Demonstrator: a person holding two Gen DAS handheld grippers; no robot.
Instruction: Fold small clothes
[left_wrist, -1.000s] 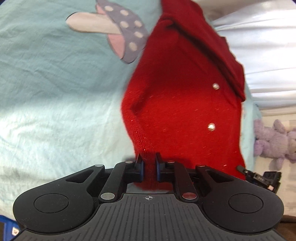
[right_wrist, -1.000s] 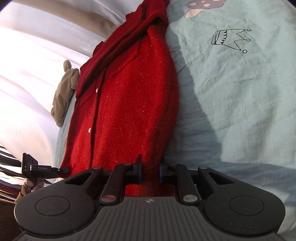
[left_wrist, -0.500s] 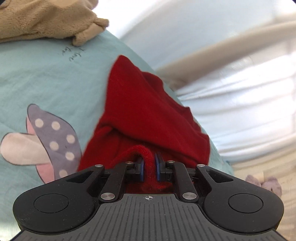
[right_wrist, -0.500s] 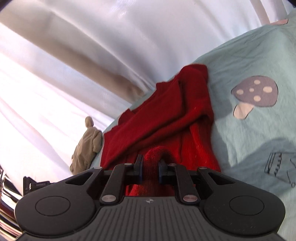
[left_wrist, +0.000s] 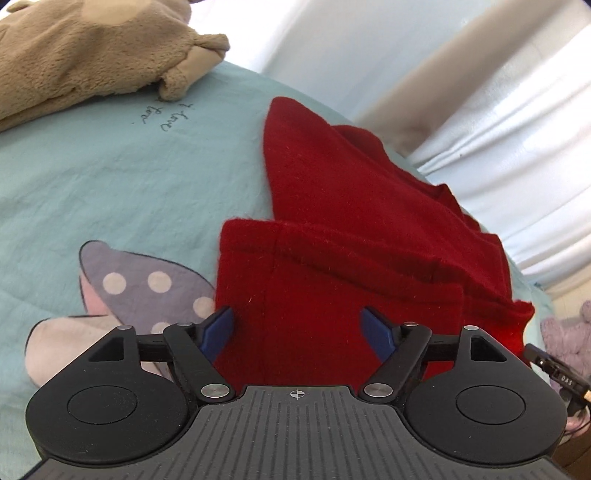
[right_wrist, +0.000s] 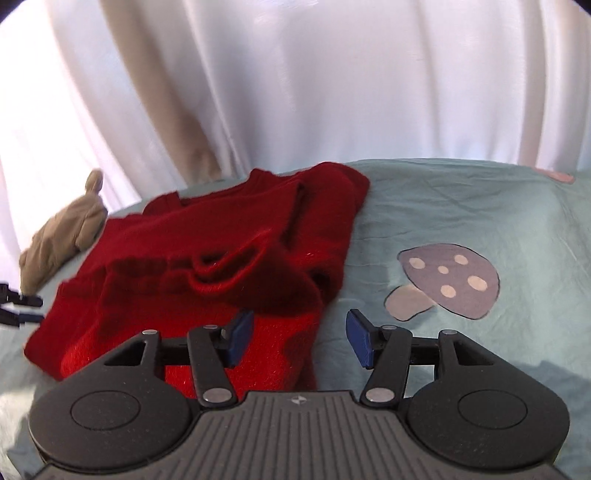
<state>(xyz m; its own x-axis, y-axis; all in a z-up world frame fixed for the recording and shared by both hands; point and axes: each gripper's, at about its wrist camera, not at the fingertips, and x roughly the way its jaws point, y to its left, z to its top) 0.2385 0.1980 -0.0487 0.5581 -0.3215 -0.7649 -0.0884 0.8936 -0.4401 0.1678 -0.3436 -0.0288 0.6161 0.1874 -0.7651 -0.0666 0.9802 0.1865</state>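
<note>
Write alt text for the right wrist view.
An open claw hovers over a folded red sweater lying on a pale blue sheet printed with a mushroom. White curtains hang behind; a tan plush toy lies at left.

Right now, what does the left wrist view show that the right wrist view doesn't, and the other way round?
Only the left wrist view: handwritten script printed on the sheet, and a purple plush toy at the far right edge.

Only the right wrist view: the loose, rumpled fold on top of the red sweater.

Both: the sweater folded on the teal sheet, the mushroom print, the tan plush toy, white curtains, and an open gripper, left and right.
</note>
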